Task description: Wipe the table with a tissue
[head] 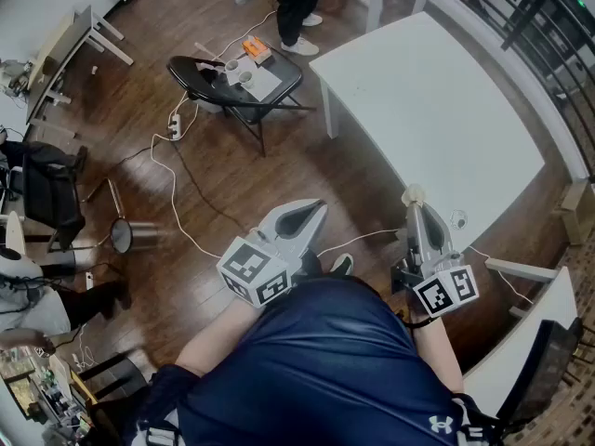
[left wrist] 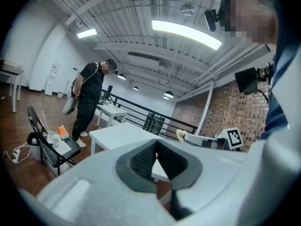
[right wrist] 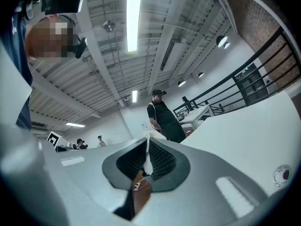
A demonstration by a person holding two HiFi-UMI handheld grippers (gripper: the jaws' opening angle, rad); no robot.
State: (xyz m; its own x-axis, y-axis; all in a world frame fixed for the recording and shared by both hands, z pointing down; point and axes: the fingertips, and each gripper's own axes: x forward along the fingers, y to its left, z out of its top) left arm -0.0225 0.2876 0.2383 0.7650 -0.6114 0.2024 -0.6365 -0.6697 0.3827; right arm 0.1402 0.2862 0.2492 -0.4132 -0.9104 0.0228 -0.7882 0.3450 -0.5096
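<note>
While cables (head: pixel 173 184) cross the floor (head: pixel 279 165), a chair (head: pixel 237 86) stands beside the table (head: pixel 428 119).

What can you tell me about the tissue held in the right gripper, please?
The tissue is a small, crumpled, off-white wad of soft paper. It is pinched at the very tips of the right gripper, whose jaws are closed on it. A thin strip runs down between the ribbed pads and a loose puff sticks out past the tips. It sits by the near edge of the white table; whether it touches the tabletop cannot be told.
</note>
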